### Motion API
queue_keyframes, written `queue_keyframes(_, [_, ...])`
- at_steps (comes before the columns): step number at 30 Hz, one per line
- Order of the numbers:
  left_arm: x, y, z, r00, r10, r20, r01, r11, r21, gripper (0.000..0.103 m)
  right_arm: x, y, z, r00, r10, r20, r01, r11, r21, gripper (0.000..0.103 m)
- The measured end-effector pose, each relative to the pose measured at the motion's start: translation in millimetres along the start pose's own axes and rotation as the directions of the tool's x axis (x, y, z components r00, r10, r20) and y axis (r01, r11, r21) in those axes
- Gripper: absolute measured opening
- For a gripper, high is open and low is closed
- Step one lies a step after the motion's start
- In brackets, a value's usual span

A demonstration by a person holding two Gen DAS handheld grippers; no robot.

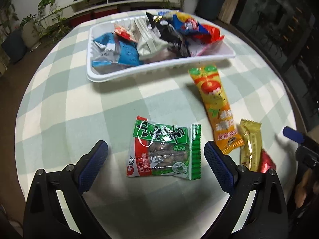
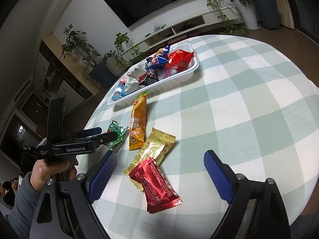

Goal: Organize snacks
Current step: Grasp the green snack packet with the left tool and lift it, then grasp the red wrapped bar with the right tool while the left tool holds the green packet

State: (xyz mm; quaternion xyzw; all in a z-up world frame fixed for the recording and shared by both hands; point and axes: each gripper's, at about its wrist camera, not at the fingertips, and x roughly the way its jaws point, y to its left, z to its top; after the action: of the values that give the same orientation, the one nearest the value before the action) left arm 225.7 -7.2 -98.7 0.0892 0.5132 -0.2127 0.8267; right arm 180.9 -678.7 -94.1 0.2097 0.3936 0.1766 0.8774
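Observation:
A white tray (image 1: 139, 72) holding several snack packets sits at the far side of the checked table; it also shows in the right wrist view (image 2: 175, 80). My left gripper (image 1: 156, 149) is open just above a green snack packet (image 1: 165, 149), its fingers either side of it. An orange packet (image 1: 217, 107), a gold bar (image 1: 251, 145) and a red packet (image 1: 268, 162) lie to the right. My right gripper (image 2: 159, 162) is open over the red packet (image 2: 157, 185) and the gold bar (image 2: 153, 149). The orange packet (image 2: 137, 123) and green packet (image 2: 117, 131) lie beyond.
The round table has a green and white checked cloth (image 2: 249, 109). The left gripper's body and the hand holding it (image 2: 65, 149) are at the left of the right wrist view. Plants, a low cabinet and a wall screen stand behind the table.

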Motion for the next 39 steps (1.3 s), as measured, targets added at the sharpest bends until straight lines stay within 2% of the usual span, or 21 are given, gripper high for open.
queue_keyframes(4, [6, 1, -1, 1.000, -0.003, 0.000, 0.003, 1.000, -0.031, 0.094, 1, 1, -1, 1.000, -0.010, 0.000, 0.010, 1.000, -0.013, 0.091])
queue_keyframes(5, [7, 0, -1, 1.000, -0.004, -0.002, 0.004, 1.000, -0.031, 0.086, 1, 2, -1, 1.000, -0.012, 0.000, 0.012, 1.000, -0.016, 0.091])
queue_keyframes(8, [11, -7, -3, 0.999, 0.040, -0.007, -0.040, 0.999, -0.002, 0.072, 3, 2, -2, 1.000, -0.017, -0.006, 0.017, 1.000, -0.020, 0.091])
queue_keyframes(11, [10, -7, -2, 0.999, 0.035, 0.004, -0.035, 0.999, -0.013, 0.059, 3, 2, -2, 1.000, -0.019, -0.007, 0.019, 1.000, -0.022, 0.091])
queue_keyframes(21, [3, -13, -11, 1.000, 0.004, 0.030, -0.005, 1.000, 0.006, 0.044, 8, 5, -4, 0.999, -0.037, -0.023, 0.035, 0.998, -0.049, 0.090])
queue_keyframes(22, [2, -14, -12, 0.999, -0.001, 0.032, 0.000, 1.000, 0.010, 0.041, 9, 5, -4, 0.999, -0.038, -0.024, 0.037, 0.998, -0.051, 0.090])
queue_keyframes(25, [-3, -16, -16, 0.999, -0.036, 0.037, 0.035, 0.999, 0.019, 0.023, 10, 6, -4, 0.999, -0.046, -0.027, 0.044, 0.997, -0.062, 0.090])
queue_keyframes(29, [-7, -18, -23, 0.997, -0.055, 0.048, 0.054, 0.998, 0.016, 0.015, 11, 9, -6, 0.998, -0.055, -0.034, 0.052, 0.995, -0.083, 0.089])
queue_keyframes(39, [-28, -4, -46, 0.990, -0.100, 0.098, 0.106, 0.992, -0.062, 0.013, 21, 29, -17, 0.992, -0.093, -0.081, 0.075, 0.978, -0.195, 0.086])
